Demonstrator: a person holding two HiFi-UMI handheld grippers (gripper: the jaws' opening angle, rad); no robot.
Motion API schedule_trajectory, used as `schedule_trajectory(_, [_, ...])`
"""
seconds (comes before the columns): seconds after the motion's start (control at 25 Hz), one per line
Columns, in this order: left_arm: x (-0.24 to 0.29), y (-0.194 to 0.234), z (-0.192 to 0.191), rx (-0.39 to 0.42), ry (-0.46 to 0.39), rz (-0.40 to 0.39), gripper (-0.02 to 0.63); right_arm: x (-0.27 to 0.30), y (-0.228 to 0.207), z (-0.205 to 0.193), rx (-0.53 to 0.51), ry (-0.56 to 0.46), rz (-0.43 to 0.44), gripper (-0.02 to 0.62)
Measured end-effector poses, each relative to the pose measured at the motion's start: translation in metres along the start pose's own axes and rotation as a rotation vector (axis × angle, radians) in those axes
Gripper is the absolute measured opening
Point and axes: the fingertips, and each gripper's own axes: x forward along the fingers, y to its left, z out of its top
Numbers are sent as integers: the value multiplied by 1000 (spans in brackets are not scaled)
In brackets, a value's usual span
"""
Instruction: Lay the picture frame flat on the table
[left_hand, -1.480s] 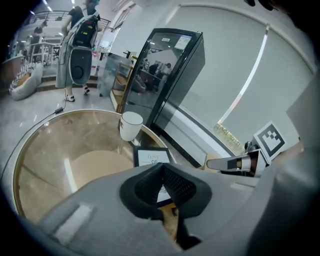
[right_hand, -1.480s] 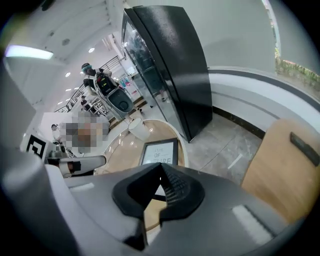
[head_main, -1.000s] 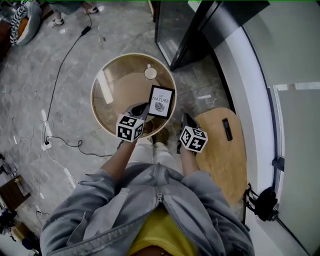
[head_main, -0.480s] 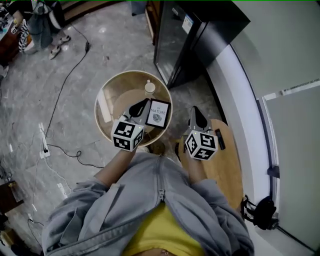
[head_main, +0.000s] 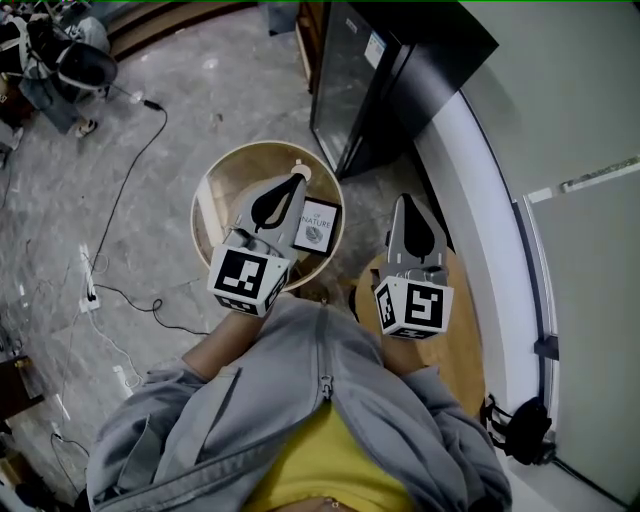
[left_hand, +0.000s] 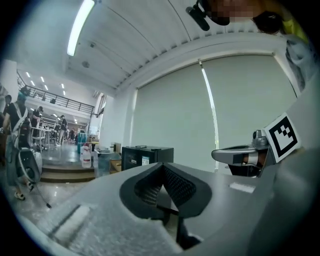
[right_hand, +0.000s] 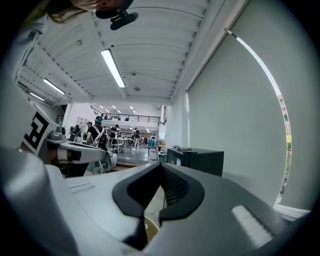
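Shiny clear glass inside a smooth pale wood rim for the round tabletop (head_main: 194, 214). Matt black edge, white paper for the picture frame (head_main: 318, 222). Matt grey plastic for left tool (head_main: 297, 176) and right tool (head_main: 402, 204). Shiny grey stone floor (head_main: 60, 200) at nine o'clock.

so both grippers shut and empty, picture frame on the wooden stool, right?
No. The picture frame is on the round glass table, not the wooden stool; the head view shows it. The left gripper and right gripper are shut and empty.
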Motion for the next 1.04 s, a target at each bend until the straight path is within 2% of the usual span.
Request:
schedule_trajectory(0.12, [-3, -9, 20, 32, -40, 6, 2, -2, 2, 12, -17, -26, 29, 1])
schedule_trajectory(0.28, [-5, -14, 32, 46, -59, 24, 2, -5, 2, 7, -15, -20, 50, 0])
schedule_trajectory(1.04, [-16, -49, 17, 32, -59, 25, 2, -35, -11, 5, -16, -41, 82, 2])
